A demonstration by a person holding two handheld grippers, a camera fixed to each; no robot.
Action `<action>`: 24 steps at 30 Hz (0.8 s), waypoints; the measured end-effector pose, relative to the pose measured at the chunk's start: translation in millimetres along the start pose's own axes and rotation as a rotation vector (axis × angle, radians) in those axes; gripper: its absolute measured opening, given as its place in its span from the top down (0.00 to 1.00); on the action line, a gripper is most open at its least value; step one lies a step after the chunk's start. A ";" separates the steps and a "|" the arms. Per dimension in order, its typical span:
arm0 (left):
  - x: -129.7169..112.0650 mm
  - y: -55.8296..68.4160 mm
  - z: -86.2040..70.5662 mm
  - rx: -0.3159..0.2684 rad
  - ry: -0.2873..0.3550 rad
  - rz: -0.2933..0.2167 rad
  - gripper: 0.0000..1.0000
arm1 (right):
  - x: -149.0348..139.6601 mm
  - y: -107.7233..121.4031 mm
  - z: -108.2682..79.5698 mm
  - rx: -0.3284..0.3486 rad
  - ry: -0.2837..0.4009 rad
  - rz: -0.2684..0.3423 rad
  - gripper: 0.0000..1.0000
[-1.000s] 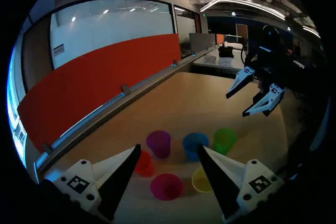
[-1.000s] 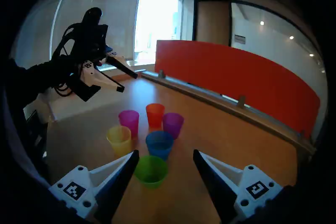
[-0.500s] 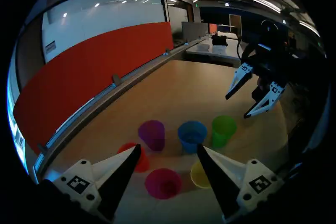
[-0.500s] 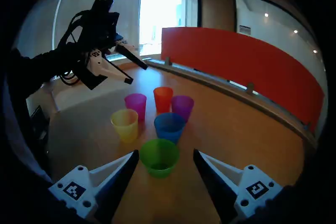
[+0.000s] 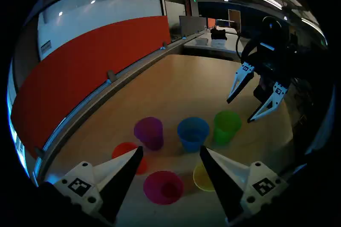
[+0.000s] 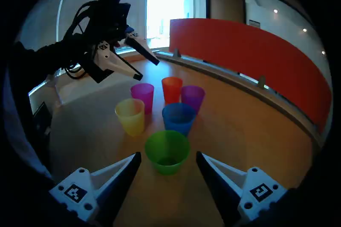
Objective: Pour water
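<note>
Green cup [image 6: 167, 155] sits closer to the spread, empty right gripper [image 6: 167, 153] than before; left gripper [image 5: 170, 147], also spread, approaches it: grasp seems next.

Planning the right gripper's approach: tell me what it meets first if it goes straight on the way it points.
Most likely the green cup, centred just ahead of the right gripper, whose fingers are apart; the blue cup stands behind it. Depth uncertain.

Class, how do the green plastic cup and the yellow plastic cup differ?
The green plastic cup stands at the cluster's end nearest the right gripper; the yellow plastic cup stands farther back, to its left in the right gripper view. Their colours differ, green against yellow. Both are upright, tapered and open-topped.
</note>
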State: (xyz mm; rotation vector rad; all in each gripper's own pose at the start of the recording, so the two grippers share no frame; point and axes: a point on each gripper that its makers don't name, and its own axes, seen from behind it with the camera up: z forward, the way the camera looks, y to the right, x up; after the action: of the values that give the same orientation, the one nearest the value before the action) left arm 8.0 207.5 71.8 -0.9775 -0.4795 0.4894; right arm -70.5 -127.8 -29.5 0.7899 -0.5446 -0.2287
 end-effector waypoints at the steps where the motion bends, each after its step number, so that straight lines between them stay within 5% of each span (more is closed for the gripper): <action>1: -0.5 0.2 1.6 -0.001 -0.002 0.002 0.01 | -1.2 -0.4 1.2 0.002 -0.003 -0.001 0.00; 24: -5.7 7.4 29.8 -0.024 -0.050 0.036 0.01 | -18.0 -3.0 44.0 0.032 -0.041 -0.006 0.00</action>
State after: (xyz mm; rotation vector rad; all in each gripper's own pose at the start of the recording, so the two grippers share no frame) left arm -15.2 227.3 78.6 -1.0005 -0.5146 0.5423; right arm -109.6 -149.7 -13.2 0.8191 -0.5857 -0.2426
